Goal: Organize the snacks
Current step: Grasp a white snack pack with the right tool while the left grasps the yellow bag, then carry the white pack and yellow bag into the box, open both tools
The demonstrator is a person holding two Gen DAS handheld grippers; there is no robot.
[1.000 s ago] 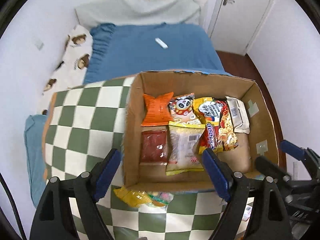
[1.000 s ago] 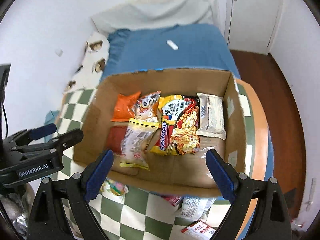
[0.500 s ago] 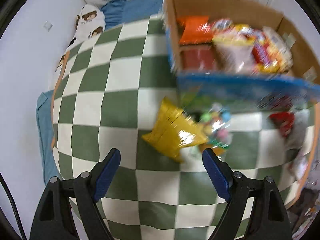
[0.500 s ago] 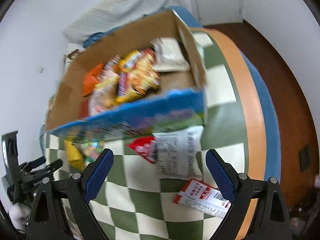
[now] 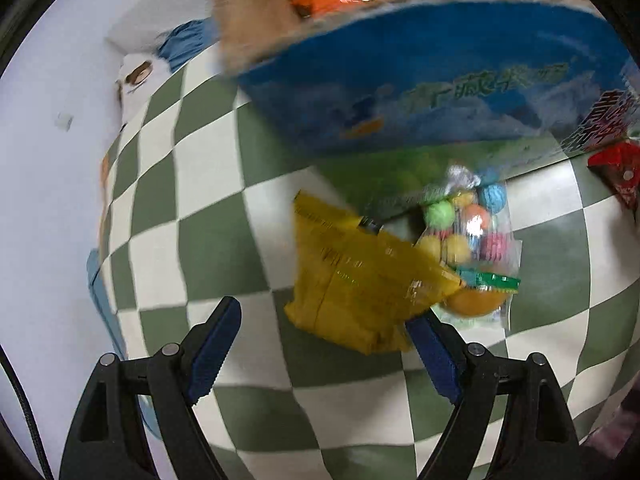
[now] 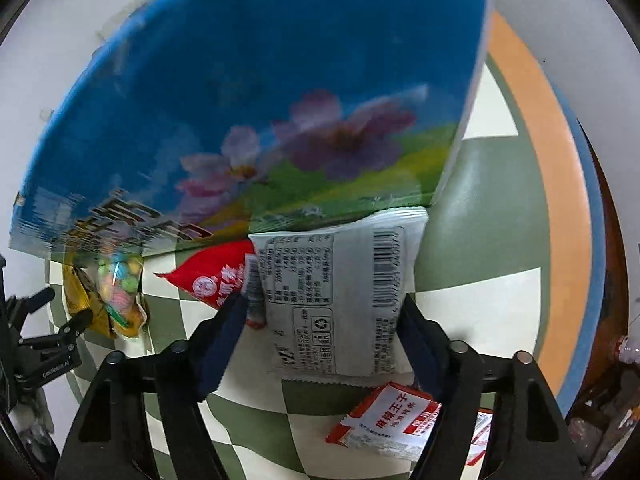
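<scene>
Right wrist view: the right gripper (image 6: 322, 322) is seen closing around a grey-white snack packet (image 6: 340, 300) lying on the checkered desk (image 6: 480, 200) against the blue box (image 6: 260, 80). The left gripper (image 5: 326, 328) is held wide beside a yellow packet (image 5: 360, 288).

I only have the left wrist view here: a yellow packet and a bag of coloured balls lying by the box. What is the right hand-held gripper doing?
Observer: The right hand-held gripper is closing, with a white barcoded packet between its jaws on the checked cloth.
Operator: Is anything else close to it?
Observer: A small red-and-white sachet lies nearer the camera, beside the gripper's right finger.
Operator: How does the white packet sit against the box?
Observer: Its far end reaches the foot of the box's blue flowered wall.
</scene>
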